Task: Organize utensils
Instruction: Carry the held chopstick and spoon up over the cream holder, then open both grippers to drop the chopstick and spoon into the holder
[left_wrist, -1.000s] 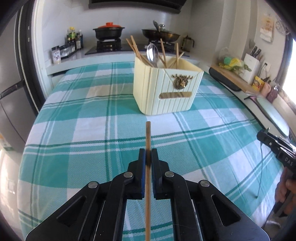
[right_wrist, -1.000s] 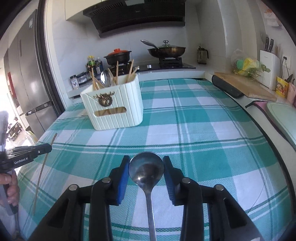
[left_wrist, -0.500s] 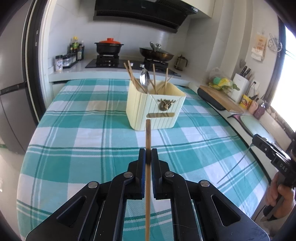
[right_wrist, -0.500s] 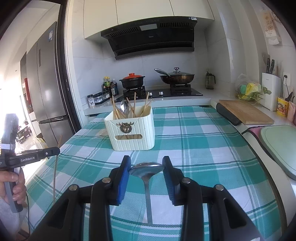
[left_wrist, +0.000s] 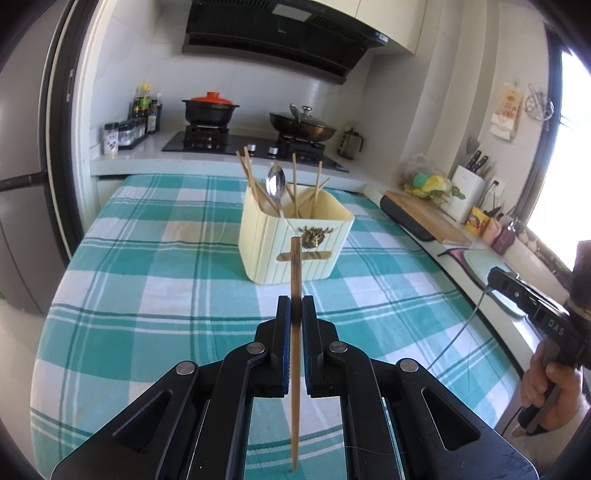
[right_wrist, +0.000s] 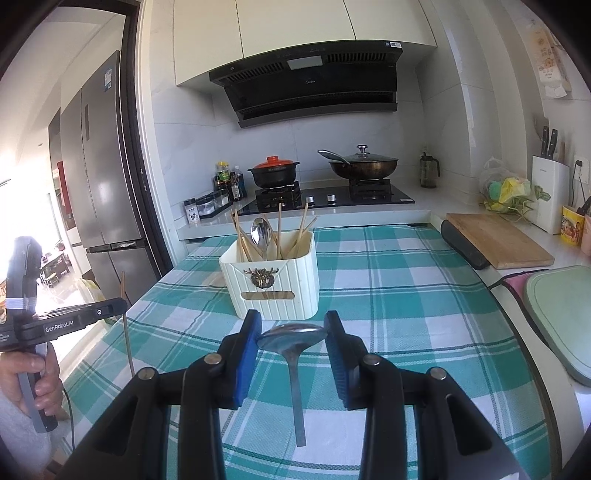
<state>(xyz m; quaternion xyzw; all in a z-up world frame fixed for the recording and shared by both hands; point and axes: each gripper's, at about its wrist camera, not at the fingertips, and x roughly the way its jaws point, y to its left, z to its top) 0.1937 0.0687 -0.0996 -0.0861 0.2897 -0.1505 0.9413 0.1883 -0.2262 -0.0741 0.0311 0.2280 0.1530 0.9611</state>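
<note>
On the checked teal-and-white surface (left_wrist: 155, 280) stands a cream ribbed utensil holder (left_wrist: 295, 240), already loaded with several wooden chopsticks and one metal spoon standing upright or leaning inside it.

Left hand-held gripper (left_wrist: 295, 314): jaws drawn together and clamped on a single wooden chopstick (left_wrist: 294, 369). The chopstick runs lengthwise between the blue pads. Its blunt, darker end projects forward past the fingertips, and in the left wrist view it overlaps the front face of the utensil holder, just below the brass ornament. Its thinner end extends back beneath the gripper body. The holder sits ahead of the jaws, apart from them, with open cloth between.

Right hand-held gripper (right_wrist: 291, 334): jaws part-way apart and closed on the bowl of a metal spoon (right_wrist: 293, 338). The bowl lies crosswise between the blue pads, each pad meeting one edge of it. The handle points back toward the camera, beneath the gripper. The utensil holder stands just beyond the fingertips in the right wrist view, slightly left of centre.

Cross-views: the right wrist view shows the left hand-held gripper at the left edge, held in a person's hand (right_wrist: 33, 384), with the chopstick hanging near-vertical off the table edge. The left wrist view shows the right hand-held gripper at the right edge, also held in a hand (left_wrist: 550, 387).
</note>
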